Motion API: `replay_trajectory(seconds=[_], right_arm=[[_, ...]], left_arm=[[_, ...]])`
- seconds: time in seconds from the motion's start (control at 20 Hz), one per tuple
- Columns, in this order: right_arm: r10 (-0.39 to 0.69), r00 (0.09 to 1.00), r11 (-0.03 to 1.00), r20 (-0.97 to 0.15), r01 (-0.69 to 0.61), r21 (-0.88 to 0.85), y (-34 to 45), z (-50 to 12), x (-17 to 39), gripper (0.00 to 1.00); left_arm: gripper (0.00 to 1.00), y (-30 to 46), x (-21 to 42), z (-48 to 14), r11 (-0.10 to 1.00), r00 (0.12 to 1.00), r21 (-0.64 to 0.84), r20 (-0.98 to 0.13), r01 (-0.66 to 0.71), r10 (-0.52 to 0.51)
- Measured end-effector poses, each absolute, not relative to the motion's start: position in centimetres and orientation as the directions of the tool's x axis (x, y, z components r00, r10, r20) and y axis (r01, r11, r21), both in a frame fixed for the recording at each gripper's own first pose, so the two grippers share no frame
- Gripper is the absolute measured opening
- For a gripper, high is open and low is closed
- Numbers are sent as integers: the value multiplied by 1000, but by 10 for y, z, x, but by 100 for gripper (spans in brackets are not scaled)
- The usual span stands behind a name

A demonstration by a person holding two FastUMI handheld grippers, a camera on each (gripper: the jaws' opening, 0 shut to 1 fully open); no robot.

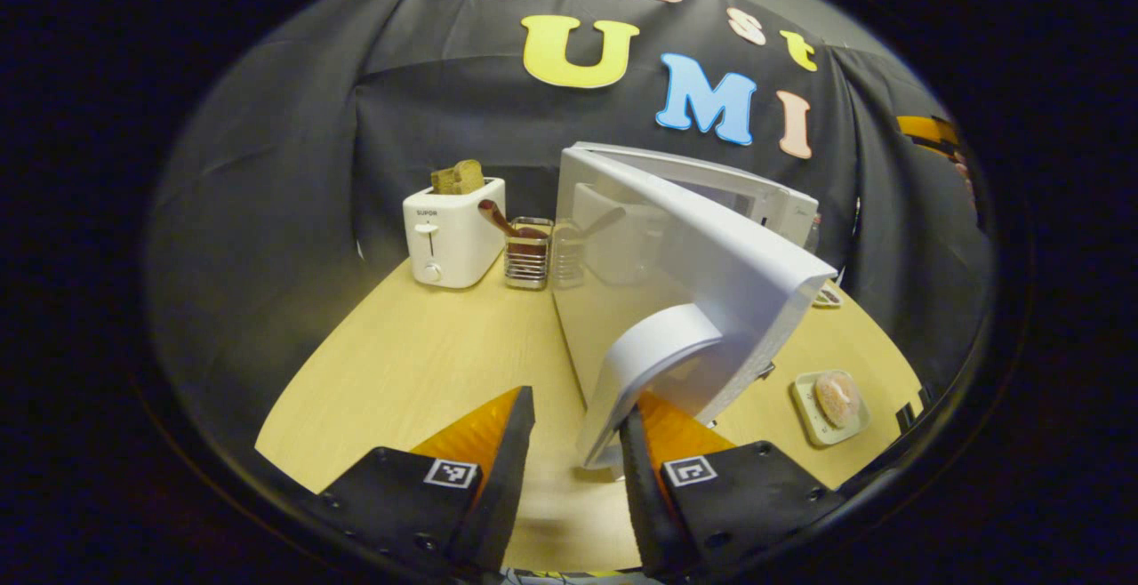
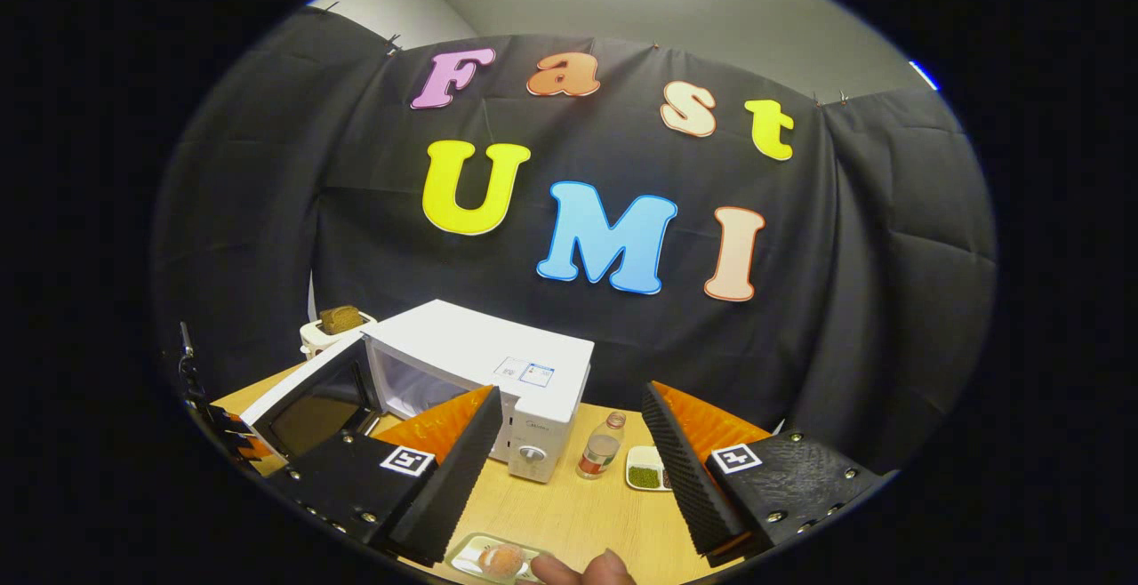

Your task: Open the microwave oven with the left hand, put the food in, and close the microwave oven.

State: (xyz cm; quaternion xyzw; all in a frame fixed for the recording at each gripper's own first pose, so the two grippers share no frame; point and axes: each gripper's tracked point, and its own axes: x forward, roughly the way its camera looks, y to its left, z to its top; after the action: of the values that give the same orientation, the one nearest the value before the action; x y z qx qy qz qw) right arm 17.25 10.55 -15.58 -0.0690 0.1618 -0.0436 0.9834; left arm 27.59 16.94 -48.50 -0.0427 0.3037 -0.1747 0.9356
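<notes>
A light wooden table [image 1: 418, 363] stands in a booth hung with black cloth [image 1: 267, 167], with a pale grey wall [image 2: 622, 7] above the cloth in the right gripper view. The white microwave oven [image 2: 498, 363] sits on the table with its door [image 1: 711, 274] swung open. The left gripper [image 1: 576, 443] has its fingers spread, the door's handle [image 1: 649, 363] touching the right-hand one. The right gripper [image 2: 569, 469] hangs open and empty above the table. The food, a round bun [image 2: 502, 558] on a small rectangular plate [image 2: 467, 554], lies near the table's front edge, with fingertips [image 2: 578, 569] beside it. A white toaster [image 1: 452, 234] holding bread and a wire utensil rack [image 1: 528, 252] stand left of the oven; a small bottle [image 2: 601, 450] and a dish [image 2: 646, 468] of green stuff stand right of it.
</notes>
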Motion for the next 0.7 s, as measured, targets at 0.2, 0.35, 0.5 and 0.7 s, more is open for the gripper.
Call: replay_trajectory(seconds=[0.2, 0.35, 0.5, 0.7], right_arm=[[-109, 930, 990, -350, 69, -124, 106, -176, 178, 97], [-92, 920, 993, -380, 57, -103, 108, -189, 182, 97], [-79, 908, 996, -412, 50, -79, 109, -202, 185, 98], [-33, 873, 999, -487, 15, -42, 122, -234, 185, 98]], left_arm=[[82, 174, 277, -486, 943, 747, -162, -578, 292, -330], [82, 166, 264, -473, 947, 758, -127, -573, 294, -312], [83, 172, 253, -434, 958, 811, -119, -511, 262, -286], [84, 182, 227, -378, 968, 868, -182, -438, 170, -235]])
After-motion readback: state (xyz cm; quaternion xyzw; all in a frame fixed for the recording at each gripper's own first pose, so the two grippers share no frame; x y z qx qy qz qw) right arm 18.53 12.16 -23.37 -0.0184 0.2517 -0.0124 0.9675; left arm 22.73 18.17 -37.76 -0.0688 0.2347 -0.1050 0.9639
